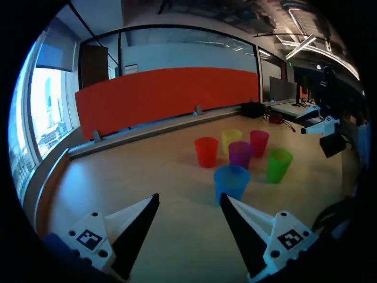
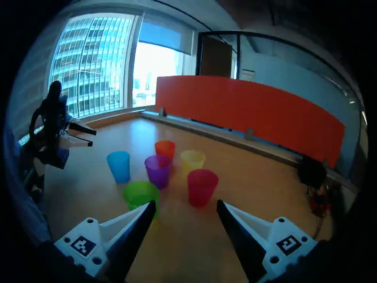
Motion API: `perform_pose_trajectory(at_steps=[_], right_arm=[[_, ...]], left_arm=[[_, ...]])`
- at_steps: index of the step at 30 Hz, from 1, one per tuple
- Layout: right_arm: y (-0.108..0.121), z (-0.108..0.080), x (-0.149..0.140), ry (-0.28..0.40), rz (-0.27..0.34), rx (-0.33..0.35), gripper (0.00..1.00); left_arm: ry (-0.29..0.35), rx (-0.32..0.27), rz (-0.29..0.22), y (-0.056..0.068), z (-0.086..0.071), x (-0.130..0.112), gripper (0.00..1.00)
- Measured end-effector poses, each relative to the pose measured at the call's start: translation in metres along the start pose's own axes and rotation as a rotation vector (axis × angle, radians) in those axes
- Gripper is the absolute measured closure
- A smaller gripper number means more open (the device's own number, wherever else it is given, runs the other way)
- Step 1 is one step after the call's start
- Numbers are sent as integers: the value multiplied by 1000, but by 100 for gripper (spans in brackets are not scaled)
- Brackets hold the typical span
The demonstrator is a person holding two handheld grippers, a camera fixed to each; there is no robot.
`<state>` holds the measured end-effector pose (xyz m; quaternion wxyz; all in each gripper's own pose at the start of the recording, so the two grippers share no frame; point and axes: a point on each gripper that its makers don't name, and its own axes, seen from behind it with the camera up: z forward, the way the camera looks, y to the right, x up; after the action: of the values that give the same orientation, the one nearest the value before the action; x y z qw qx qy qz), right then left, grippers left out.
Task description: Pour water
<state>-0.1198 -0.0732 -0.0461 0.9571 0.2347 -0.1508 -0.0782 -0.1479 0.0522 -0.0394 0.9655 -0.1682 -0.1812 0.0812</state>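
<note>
Several coloured plastic cups stand upright in a cluster on the wooden table [image 1: 155, 174]. In the left gripper view the blue cup [image 1: 231, 183] is nearest, just beyond my right fingertip. Behind it are the purple [image 1: 240, 154], orange [image 1: 206, 152], yellow [image 1: 231, 140], pink [image 1: 258, 143] and green [image 1: 278, 165] cups. My left gripper [image 1: 188, 198] is open and holds nothing. In the right gripper view the green cup [image 2: 140, 194] and pink cup [image 2: 202, 187] are closest, with the purple [image 2: 158, 170], blue [image 2: 118, 166], yellow [image 2: 192, 162] and orange [image 2: 165, 150] cups behind. My right gripper [image 2: 185, 203] is open and empty. Whether any cup contains water cannot be made out.
An orange partition [image 1: 165, 96] runs along the table's far edge, with large windows [image 2: 94, 61] beyond. A black bag and cables [image 2: 313, 177] lie near one end of the table. The other gripper [image 1: 323, 126] hovers at the table's side; bare tabletop [image 2: 264, 165] lies around the cups.
</note>
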Motion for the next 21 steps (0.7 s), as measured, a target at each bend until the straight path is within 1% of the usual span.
perform_pose_trajectory(at_steps=[3, 11, 14, 17, 21], right_arm=[[9, -1, 10, 40, 16, -44, 0], [37, -4, 37, 170, 73, -197, 0], [45, -4, 43, 208, 87, -249, 0], [54, -7, 51, 248, 104, -304, 0], [63, -14, 62, 305, 127, -371, 0]], left_arm=[[43, 33, 0, -6, -2, 10, 4], [152, 123, -9, -18, -9, 34, 4], [189, 161, -28, -23, -13, 40, 4], [231, 199, -59, -27, -18, 48, 4], [290, 244, -86, -33, -26, 61, 4]])
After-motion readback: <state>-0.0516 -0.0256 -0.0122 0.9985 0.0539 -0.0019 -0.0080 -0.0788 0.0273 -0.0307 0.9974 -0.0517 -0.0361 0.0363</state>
